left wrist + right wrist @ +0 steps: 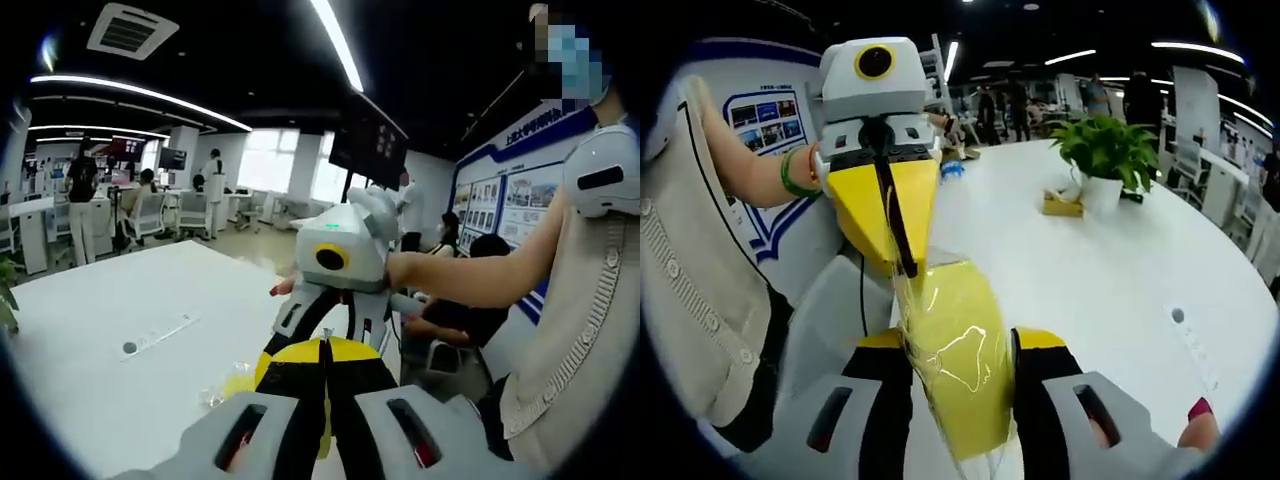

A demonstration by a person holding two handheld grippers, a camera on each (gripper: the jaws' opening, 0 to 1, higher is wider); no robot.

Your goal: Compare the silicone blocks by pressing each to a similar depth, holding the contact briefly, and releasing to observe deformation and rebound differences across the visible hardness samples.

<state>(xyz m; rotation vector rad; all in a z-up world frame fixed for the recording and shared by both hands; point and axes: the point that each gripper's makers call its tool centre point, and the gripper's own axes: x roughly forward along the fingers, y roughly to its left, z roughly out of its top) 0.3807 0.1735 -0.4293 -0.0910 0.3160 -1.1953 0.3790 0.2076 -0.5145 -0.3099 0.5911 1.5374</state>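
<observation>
Left gripper view: the left gripper [323, 385] has its black jaws closed together, pinching the edge of clear wrap; a yellow silicone block [300, 352] sits just past the tips, with the right gripper [340, 300] reaching in from beyond it, over the white table [110, 320]. Right gripper view: the left gripper [902, 262], jaws together, touches the top of the wrapped yellow silicone block [958, 360], which the right gripper [962, 375] clamps between its jaws. A potted plant [1108, 160] stands far right.

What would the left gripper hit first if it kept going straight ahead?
Probably the yellow block right at the tips of its shut jaws, wrapped in clear film; the right gripper holds that block from the far side. Depth is unclear, and it may already be touching.
</observation>
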